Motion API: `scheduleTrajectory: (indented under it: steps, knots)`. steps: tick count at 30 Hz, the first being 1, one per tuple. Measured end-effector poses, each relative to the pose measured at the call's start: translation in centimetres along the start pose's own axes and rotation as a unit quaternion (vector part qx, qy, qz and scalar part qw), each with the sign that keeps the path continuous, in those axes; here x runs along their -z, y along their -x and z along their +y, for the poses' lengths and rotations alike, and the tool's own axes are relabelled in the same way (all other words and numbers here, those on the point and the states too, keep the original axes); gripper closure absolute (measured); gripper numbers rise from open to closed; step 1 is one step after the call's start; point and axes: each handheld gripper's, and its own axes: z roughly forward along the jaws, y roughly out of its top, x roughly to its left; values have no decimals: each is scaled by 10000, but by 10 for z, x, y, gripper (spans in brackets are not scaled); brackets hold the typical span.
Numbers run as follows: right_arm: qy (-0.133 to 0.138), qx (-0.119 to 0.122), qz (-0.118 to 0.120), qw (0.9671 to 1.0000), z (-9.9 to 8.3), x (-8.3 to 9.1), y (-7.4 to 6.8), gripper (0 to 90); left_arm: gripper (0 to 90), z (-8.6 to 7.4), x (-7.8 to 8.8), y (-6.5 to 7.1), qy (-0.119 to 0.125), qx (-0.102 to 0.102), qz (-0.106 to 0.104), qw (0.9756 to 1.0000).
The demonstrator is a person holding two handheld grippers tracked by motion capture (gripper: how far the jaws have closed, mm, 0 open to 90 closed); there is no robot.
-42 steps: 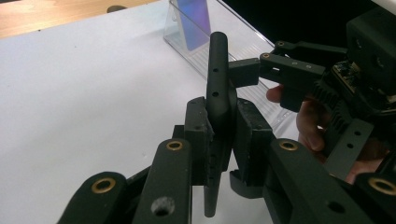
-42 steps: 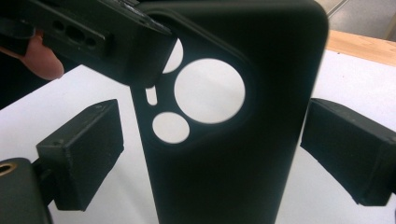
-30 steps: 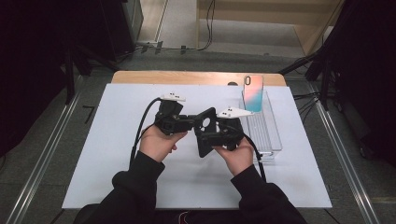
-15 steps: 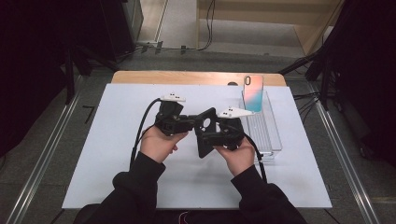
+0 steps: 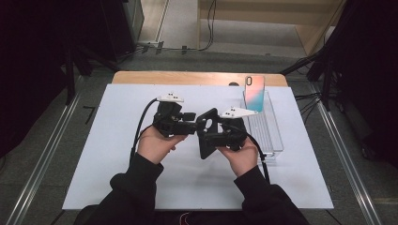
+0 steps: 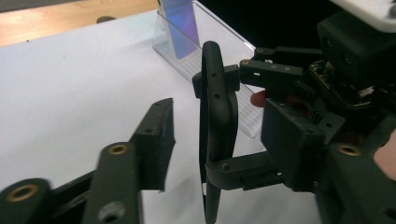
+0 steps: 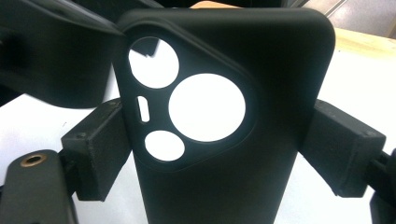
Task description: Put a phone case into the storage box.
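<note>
Black soft-plastic phone case (image 7: 224, 116) with round camera cutouts sits upright between my right gripper (image 5: 220, 136) jaws, pads pressing both long edges, above white table sheet (image 5: 117, 168) at centre. My left gripper (image 5: 180, 125) just beside it: jaws have just been opening, now about half apart, holding nothing, case edge clear of pad. Judgement: keep right clamp steady, back left off straight. Farther: one clear plastic rack (image 5: 270, 133), one pink-blue phone case (image 5: 255, 93) standing in it. Two cases total.
</note>
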Motion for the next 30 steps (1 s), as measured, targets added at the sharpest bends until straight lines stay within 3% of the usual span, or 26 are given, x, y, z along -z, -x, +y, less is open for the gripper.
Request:
scheduleTrajectory:
  steps: [5, 8, 16, 19, 23, 30]
  knots:
    - [6, 8, 17, 10000, -1, 3, 5, 127, 342, -1, 6, 0, -3, -108, -134, 9999]
    - [24, 5, 166, 9999, -1, 5, 8, 126, 312, -3, 9, -1, -98, -207, -322, 9992]
    - [-86, 161, 551, 9983, 0, 15, 19, 126, 311, -16, 16, -12, -226, -347, -499, 9979]
    - [-154, 200, 670, 9974, 2, 21, 23, 126, 311, -24, 17, -20, -222, -308, -784, 9962]
    - [-206, 242, 839, 9960, 4, 27, 27, 125, 311, -35, 16, -26, -322, -426, -638, 9965]
    - [-173, 223, 909, 9955, 9, 39, 35, 125, 310, -57, 16, -34, -441, -639, -530, 9956]
